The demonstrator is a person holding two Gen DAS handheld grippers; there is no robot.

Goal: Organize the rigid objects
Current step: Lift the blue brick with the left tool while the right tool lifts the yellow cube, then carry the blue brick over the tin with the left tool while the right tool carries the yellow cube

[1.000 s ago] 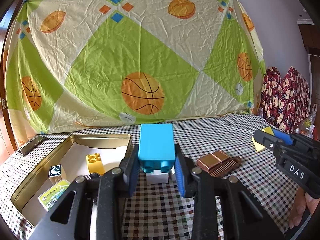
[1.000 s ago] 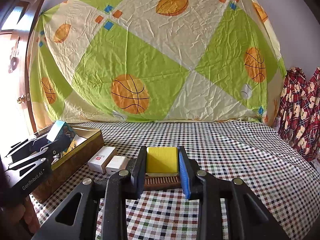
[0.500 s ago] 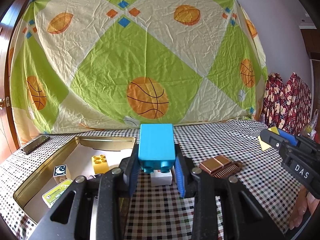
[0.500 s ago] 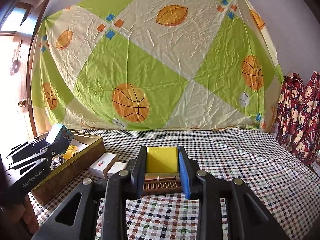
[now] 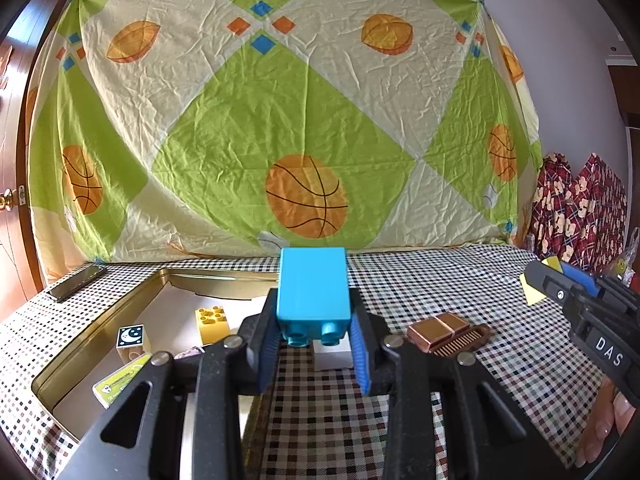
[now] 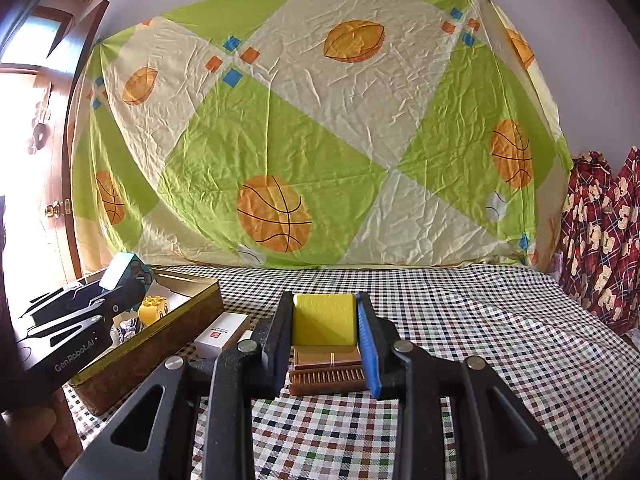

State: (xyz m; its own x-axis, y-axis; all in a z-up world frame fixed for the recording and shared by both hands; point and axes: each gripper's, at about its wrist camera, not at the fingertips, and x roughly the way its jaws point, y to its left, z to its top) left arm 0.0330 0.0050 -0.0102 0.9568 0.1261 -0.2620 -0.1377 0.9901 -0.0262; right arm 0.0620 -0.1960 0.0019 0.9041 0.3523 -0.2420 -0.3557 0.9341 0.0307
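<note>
My left gripper (image 5: 313, 320) is shut on a blue toy brick (image 5: 313, 290), held above the checked tablecloth just right of the gold tin tray (image 5: 92, 344). In the tray lie a yellow brick (image 5: 211, 322), a moon-print cube (image 5: 131, 338) and a green-and-white card box (image 5: 122, 380). My right gripper (image 6: 324, 322) is shut on a yellow block (image 6: 323, 318), above a brown comb-like piece (image 6: 326, 372) on the cloth. From the right wrist view the left gripper (image 6: 116, 286) hangs over the tray (image 6: 160, 344) with its blue brick (image 6: 126, 270).
A white box (image 6: 220, 334) and a smaller white block (image 5: 334, 354) lie beside the tray. The brown comb piece (image 5: 448, 332) rests on the checked cloth. A dark phone (image 5: 76, 280) lies at the far left. A patterned sheet hangs behind; red plaid fabric (image 6: 600, 232) is at right.
Both views have tilted up slightly, so the table objects sit lower in frame. Both grippers keep their grip on the blue brick and the yellow block.
</note>
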